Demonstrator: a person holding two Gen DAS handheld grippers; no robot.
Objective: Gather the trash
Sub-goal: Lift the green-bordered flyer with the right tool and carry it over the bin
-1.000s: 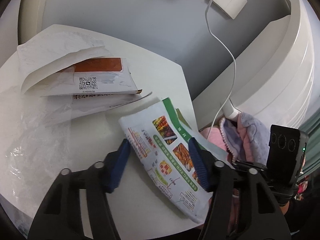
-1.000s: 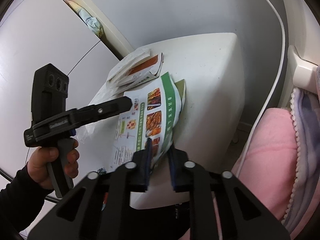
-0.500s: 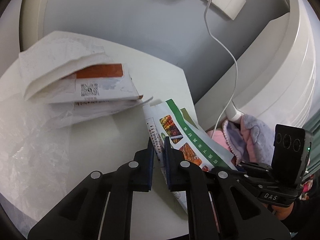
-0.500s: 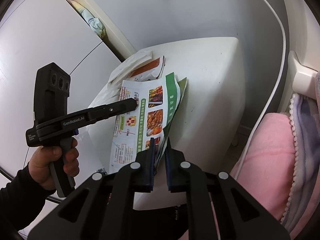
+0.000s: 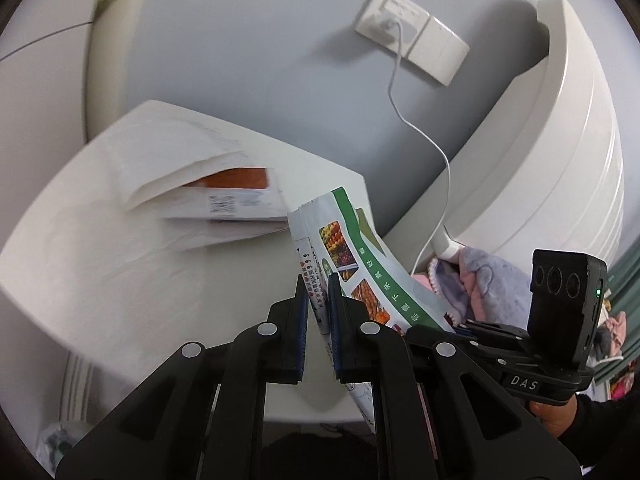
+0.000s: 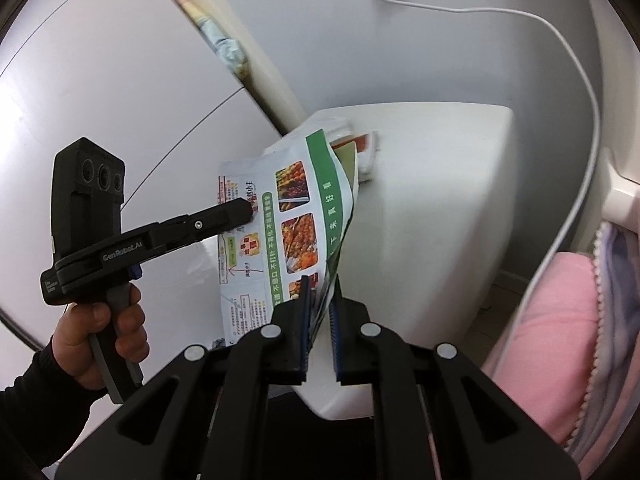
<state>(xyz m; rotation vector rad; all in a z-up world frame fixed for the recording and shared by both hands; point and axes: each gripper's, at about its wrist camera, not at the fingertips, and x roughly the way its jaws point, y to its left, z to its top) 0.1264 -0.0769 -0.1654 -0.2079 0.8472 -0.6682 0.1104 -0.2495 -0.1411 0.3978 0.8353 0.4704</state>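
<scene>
Your left gripper [image 5: 318, 292] is pinched almost shut on one edge of the bag [image 5: 340, 256], the shiny one with food pictures and a green stripe. Your right gripper [image 6: 319, 296] is pinched almost shut on another edge of the same bag [image 6: 288, 220]. Two grips look like a good idea, because the bag is thin and floppy and would droop or fold from one corner. Held this way it stands up like a sheet between the two tools, with most of it off the table [image 5: 120, 280]; you cannot tell if its low end touches the top. Both tools point forward and a bit down toward the table. In the right view your left hand [image 6: 100, 332] wraps the handle from below, with a dark sleeve [image 6: 32, 408] behind it. Farther out, a pile of papers [image 5: 208, 188] with an orange patch lies on the table, just behind the bag. That looks like more trash to pick up. A white cord [image 5: 424, 140] hangs from a wall plug [image 5: 412, 34] beyond the table, and soft pink cloth [image 6: 560, 320] sits off to the right.
</scene>
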